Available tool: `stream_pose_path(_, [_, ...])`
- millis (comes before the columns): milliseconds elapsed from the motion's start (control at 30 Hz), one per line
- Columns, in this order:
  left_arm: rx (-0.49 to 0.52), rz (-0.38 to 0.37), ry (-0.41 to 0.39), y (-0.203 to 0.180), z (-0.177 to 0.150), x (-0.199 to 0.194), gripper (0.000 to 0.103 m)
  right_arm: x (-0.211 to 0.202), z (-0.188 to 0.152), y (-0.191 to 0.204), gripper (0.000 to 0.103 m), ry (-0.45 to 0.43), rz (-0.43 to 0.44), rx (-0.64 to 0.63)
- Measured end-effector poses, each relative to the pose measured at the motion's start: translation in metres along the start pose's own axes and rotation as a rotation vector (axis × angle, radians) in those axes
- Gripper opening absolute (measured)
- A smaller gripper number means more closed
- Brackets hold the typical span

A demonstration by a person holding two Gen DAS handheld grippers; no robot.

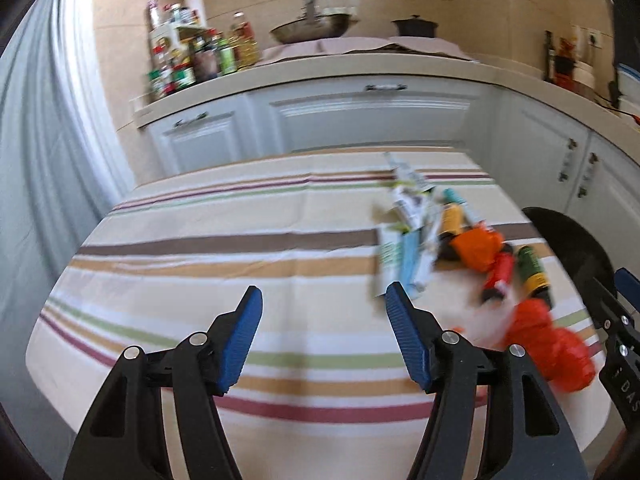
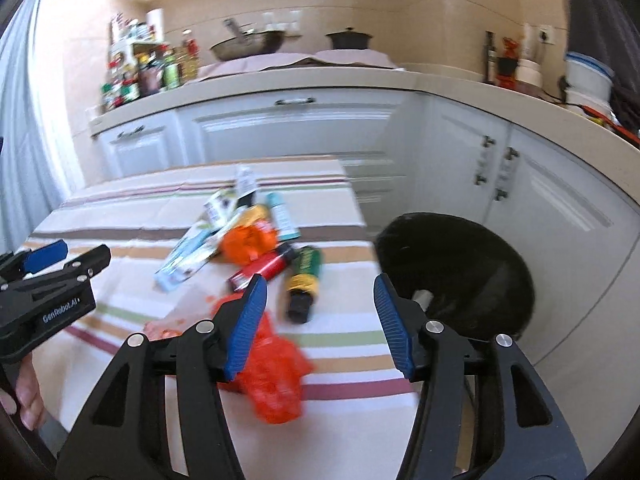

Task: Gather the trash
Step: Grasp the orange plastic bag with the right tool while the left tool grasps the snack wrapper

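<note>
Left gripper (image 1: 323, 304): jaws stand well apart, nothing between them, over the bare striped cloth of the worktop (image 1: 200, 240). Right gripper (image 2: 320, 294): jaws likewise parted and empty, above the worktop's right edge. A crumpled red bag (image 2: 276, 380) lies nearest, partly behind the right gripper's left finger. Beyond it, a green-and-yellow bottle (image 2: 305, 276), a red tube (image 2: 264, 268), an orange wrapper (image 2: 248, 242) and flattened cartons (image 2: 188, 256) lie clustered, touching one another. A black bin (image 2: 460, 272) stands just beside the worktop, right of the trash. White cabinets (image 2: 296, 128) stand behind. Frames are blurred.
</note>
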State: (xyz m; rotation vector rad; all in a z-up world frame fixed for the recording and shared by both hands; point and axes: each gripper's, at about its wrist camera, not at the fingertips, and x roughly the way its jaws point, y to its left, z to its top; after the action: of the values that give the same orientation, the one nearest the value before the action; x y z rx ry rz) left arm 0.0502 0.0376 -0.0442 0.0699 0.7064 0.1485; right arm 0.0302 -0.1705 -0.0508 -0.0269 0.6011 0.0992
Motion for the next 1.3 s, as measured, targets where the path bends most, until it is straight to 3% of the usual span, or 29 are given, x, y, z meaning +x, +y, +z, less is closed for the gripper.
stream_pose_path(233, [-0.036, 0.038, 0.02, 0.027, -0.016, 0.002, 0.063, 0.014, -0.016, 0.025, 0.059, 0.053, 0.034, -0.051])
stream_pose_path(433, [-0.05, 0.024, 0.029, 0.031, -0.023, 0.001, 0.065, 0.023, -0.025, 0.033, 0.059, 0.09, 0.031, -0.077])
stream_pose_path(500, [-0.045, 0.014, 0.028, 0.029, -0.024, 0.001, 0.066, 0.027, -0.028, 0.034, 0.047, 0.109, 0.036, -0.077])
stream_pose_path(667, [-0.037, -0.011, 0.023, 0.024, -0.026, -0.001, 0.066, 0.024, -0.031, 0.037, 0.039, 0.101, 0.037, -0.097])
stream_pose_path(1300, [0.073, -0.175, 0.002, -0.044, -0.025, -0.01, 0.072, -0.004, -0.024, -0.031, 0.038, 0.021, -0.071, 0.025])
